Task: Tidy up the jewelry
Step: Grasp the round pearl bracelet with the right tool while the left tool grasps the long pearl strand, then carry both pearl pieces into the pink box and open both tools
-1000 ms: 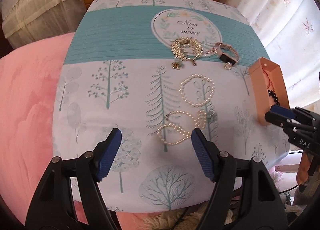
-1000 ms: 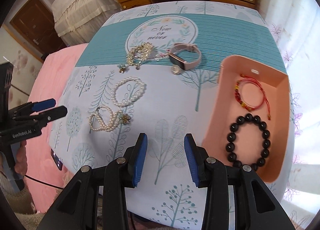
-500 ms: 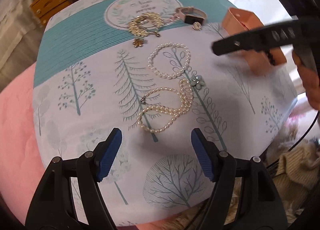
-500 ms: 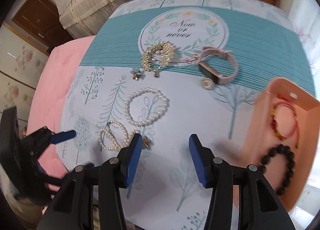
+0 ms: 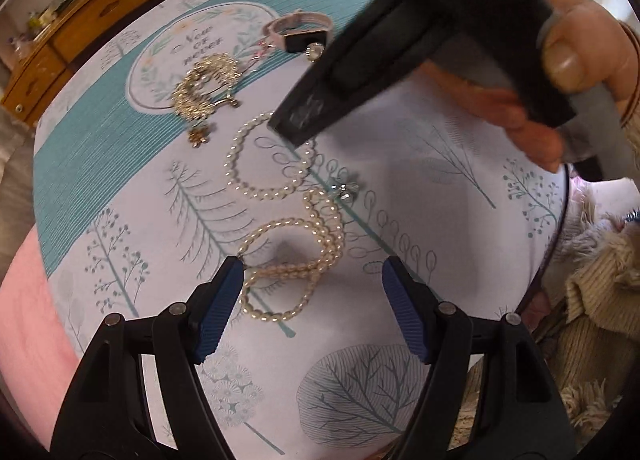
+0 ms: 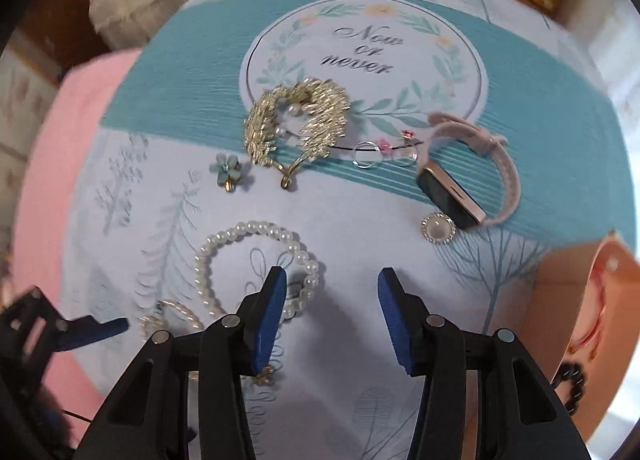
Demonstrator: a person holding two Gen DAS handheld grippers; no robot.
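My left gripper [image 5: 312, 308] is open, low over a twisted pearl necklace [image 5: 296, 256] that lies between its fingers. My right gripper [image 6: 332, 316] is open, its left finger [image 6: 268, 320] over the right side of a round pearl bracelet [image 6: 240, 256]; the bracelet also shows in the left wrist view [image 5: 260, 164]. The right gripper's body [image 5: 360, 60] hangs over that bracelet in the left wrist view. The pink tray [image 6: 592, 324] at right holds a red cord bracelet and a black bead bracelet [image 6: 576, 384].
On the tree-print cloth [image 6: 400, 252] lie a gold spiky necklace [image 6: 296, 120], a blue flower brooch [image 6: 228, 174], a thin chain with clear rings [image 6: 384, 152], a pink watch [image 6: 464, 180], a round pearl brooch [image 6: 438, 228] and a small flower charm [image 5: 346, 188]. Wooden drawers stand behind.
Both grippers have moved forward and down toward the table. The right one now hovers at the round pearl bracelet, the left one at the twisted pearl necklace. Both remain open.
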